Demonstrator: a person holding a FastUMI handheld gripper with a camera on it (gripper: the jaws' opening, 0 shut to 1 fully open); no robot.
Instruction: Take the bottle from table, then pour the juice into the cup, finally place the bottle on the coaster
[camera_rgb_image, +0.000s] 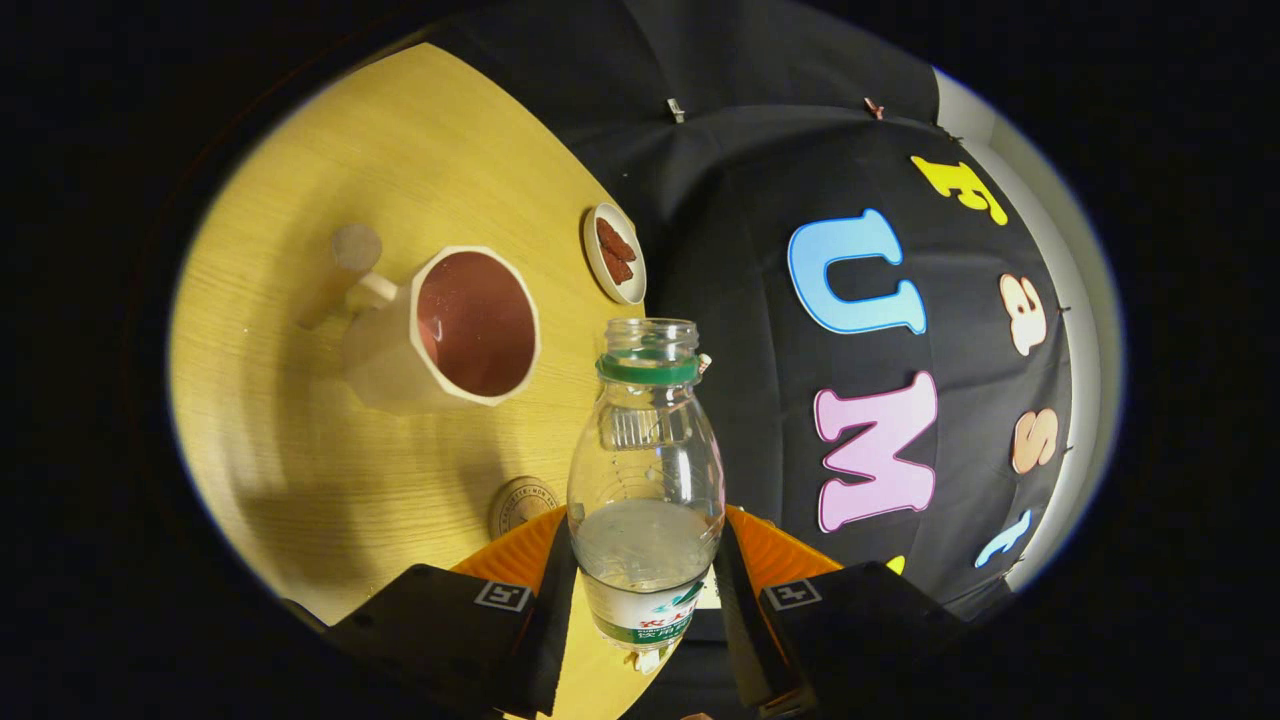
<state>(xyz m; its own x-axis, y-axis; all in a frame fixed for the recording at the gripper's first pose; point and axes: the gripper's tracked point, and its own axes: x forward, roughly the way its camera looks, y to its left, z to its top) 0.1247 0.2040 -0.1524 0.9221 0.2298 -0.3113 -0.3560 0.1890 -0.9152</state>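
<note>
A clear plastic bottle (645, 470) with a green neck ring and no cap sits between my fingers, and my gripper (645, 590) is shut on its lower body. The bottle holds a little clear liquid and is lifted off the wooden table (300, 480), with the whole view rolled sideways. Beyond the fingers to the left stands a cream mug (450, 330) with a dark red inside and its handle on the far side. A round wooden coaster (522, 505) lies on the table just left of the bottle, close to the fingers.
A small white dish (614, 253) with reddish-brown pieces sits near the table's edge beyond the mug. The black cloth wall rises right behind that table edge. A shadow falls across the table near the fingers.
</note>
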